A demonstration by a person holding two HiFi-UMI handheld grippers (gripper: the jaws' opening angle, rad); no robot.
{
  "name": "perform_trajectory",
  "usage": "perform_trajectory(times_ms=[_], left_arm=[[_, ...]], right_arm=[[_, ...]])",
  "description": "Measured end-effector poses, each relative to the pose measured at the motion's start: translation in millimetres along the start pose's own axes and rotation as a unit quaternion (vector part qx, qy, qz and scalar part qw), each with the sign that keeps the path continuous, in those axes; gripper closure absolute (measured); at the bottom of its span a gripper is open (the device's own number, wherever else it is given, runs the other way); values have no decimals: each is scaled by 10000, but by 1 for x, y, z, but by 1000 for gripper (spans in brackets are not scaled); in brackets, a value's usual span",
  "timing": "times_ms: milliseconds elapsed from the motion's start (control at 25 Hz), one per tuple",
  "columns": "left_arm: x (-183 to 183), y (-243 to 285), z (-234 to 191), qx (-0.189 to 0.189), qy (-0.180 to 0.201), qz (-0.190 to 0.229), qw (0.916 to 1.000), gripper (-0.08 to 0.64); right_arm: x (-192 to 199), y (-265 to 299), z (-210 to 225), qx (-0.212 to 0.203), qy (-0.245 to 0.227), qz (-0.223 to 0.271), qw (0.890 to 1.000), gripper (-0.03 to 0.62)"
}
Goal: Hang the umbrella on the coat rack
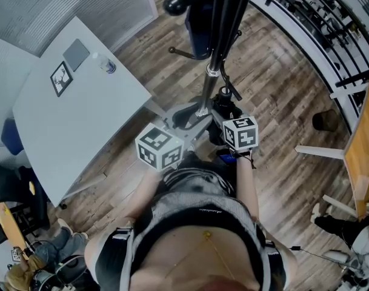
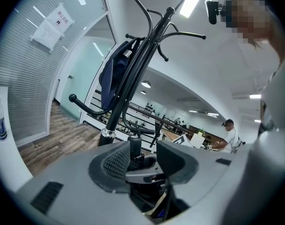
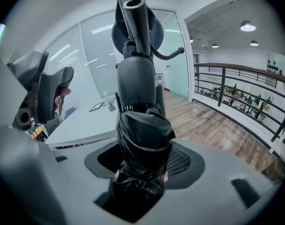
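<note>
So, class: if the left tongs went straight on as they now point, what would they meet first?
Probably the black end of the umbrella, already between its jaws; the coat rack stands behind.

Top-down: L gripper (image 1: pixel 183 119) & R gripper (image 1: pixel 224 110) side by side at coat rack (image 1: pixel 216 47) pole; white counter (image 1: pixel 81 123) at left w/ bottle (image 1: pixel 109 65).

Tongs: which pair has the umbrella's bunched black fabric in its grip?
The right tongs: the folded black fabric umbrella fills the space between its jaws. The left tongs stand apart, with no fabric between them.
</note>
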State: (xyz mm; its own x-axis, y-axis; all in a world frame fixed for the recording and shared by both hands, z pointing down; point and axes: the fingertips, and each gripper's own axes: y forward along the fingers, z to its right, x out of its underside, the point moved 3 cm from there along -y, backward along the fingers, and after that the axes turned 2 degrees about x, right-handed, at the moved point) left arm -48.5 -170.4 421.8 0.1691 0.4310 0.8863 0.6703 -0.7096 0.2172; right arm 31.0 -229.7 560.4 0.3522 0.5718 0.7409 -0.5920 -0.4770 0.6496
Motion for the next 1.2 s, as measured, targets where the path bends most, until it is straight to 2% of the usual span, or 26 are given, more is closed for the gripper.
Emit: perform_trajectory(times_ms=[440,680,880,1200], left_arm=[[3,-2,-1,-77,-16,-19,10000,405],[5,1,0,-26,-17,-72,10000,405],[6,4,1,24,-5,-110,9999,405],[10,8,8,114,-4,-165,9998,405]], right_arm=[[1,8,0,-51,11,-37,10000,337],[12,12,3,-11,85,-81,9999,313],[-9,-6,13,-10,507,807,9955,341],[-8,-22,15,81,614,926,9938,342]])
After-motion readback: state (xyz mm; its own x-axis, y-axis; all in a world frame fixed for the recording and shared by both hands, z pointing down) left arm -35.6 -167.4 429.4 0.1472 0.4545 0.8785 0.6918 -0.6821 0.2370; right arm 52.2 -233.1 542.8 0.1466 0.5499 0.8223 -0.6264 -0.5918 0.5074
